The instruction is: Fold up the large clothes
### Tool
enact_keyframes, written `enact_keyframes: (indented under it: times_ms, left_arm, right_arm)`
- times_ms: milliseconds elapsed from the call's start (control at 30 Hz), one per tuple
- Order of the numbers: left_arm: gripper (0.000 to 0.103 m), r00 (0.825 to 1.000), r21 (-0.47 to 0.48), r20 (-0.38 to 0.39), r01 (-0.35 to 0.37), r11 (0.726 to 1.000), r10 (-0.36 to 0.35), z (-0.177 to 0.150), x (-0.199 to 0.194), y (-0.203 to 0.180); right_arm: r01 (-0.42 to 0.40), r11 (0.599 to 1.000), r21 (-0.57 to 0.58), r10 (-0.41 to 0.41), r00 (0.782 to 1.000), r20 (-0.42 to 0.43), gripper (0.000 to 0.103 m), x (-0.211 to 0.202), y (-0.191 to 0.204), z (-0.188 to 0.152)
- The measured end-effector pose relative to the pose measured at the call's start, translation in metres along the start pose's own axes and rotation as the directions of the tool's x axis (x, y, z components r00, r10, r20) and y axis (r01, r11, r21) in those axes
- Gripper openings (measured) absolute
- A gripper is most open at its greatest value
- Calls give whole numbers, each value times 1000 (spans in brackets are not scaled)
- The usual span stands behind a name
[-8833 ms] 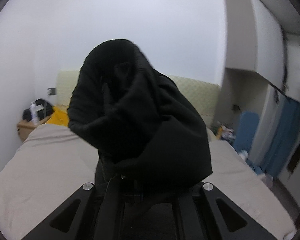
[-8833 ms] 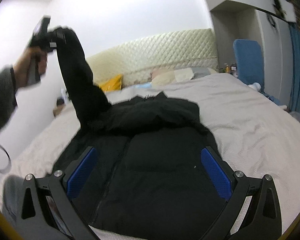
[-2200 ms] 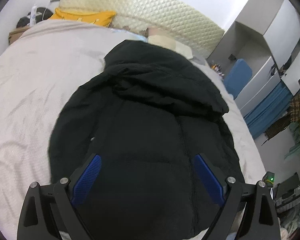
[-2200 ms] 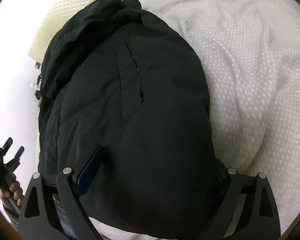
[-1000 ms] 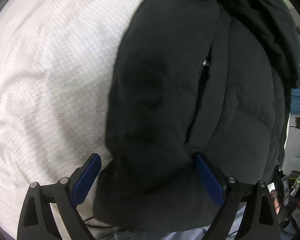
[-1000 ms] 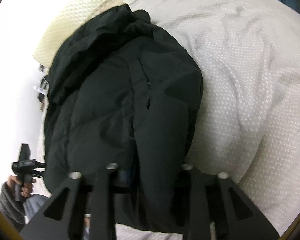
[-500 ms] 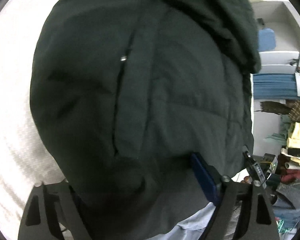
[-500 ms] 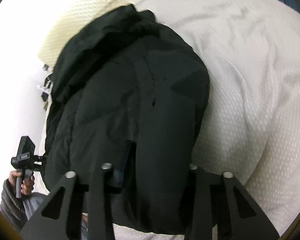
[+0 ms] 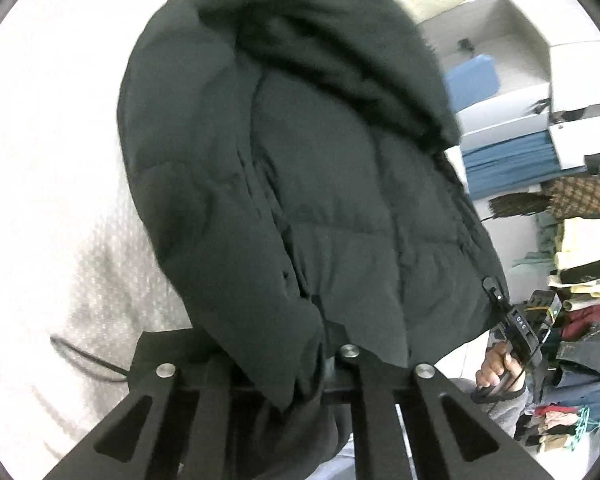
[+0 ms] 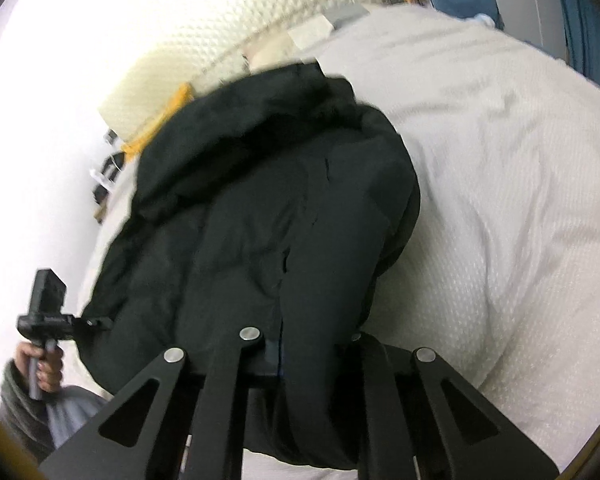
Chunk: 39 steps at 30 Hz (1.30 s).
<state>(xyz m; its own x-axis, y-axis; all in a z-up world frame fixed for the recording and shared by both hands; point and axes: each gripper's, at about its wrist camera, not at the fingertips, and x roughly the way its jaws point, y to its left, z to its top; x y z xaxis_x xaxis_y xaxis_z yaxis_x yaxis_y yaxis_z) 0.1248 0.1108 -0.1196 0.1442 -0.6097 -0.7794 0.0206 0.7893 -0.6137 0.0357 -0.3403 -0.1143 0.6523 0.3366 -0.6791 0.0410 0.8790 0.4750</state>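
A black puffer jacket with a furry hood lies front up on the white bed. My left gripper is shut on the jacket's bottom hem at its left corner and lifts it. My right gripper is shut on the hem at the right corner of the jacket. Each hand-held gripper shows in the other's view, the right one at the jacket's edge and the left one at the lower left. The fingertips are buried in fabric.
A quilted cream headboard and a yellow pillow stand behind the jacket. Piles of clothes and a blue chair are beside the bed. The white bedspread stretches to the right.
Both grippers came down to the jacket's bottom hem and closed on it; the right shut first, the left within the last half second. The hem is now lifted off the bed.
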Motion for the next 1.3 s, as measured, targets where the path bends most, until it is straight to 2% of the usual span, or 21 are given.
enact_keyframes:
  times_ms: [100,233,400,533,667,800,900,1000,1100,1200,1300]
  left_arm:
    - [9,997,32,67,47,998,-49,-8,-39,-5]
    - [8,979,40,166,115,993,-120,-12,-85,-22]
    - [8,959,62,220,169,984,-178,-33,-124,-27]
    - [7,943,74,252,207,976,-219,-57,-165,-23]
    - [5,926,103,268,246,964,-265,-85,-201,-30]
    - [5,919,128,271,261,957,-286,-112,-228,-37]
    - [5,912,145,280,268,952,-300,-123,-243,-43]
    - [5,911,160,293,252,954,-290,-117,-247,-52]
    - [5,916,138,301,233,963,-265,-95,-244,-56]
    - [5,918,111,327,198,974,-224,-58,-234,-55]
    - [5,920,85,356,145,986,-166,-14,-225,-59]
  right_arm:
    - [-1,998,-61,4,998,56,7,-31,20,13]
    - [-30,995,-97,40,993,114,6,-73,37,33]
    - [-79,988,-129,99,983,155,6,-118,51,39]
    - [-113,982,-149,139,974,177,6,-155,59,29]
    - [-109,981,-161,138,974,181,6,-196,64,10]
    - [-142,977,-157,173,964,200,6,-237,66,-14]
    - [-169,976,-136,197,953,228,6,-262,65,-20]
    - [-171,977,-125,197,950,241,6,-269,66,-10]
    - [-176,979,-99,194,956,218,6,-249,61,13]
    - [-188,980,-61,197,958,208,6,-230,50,42]
    - [-176,984,-1,173,966,190,6,-195,41,88]
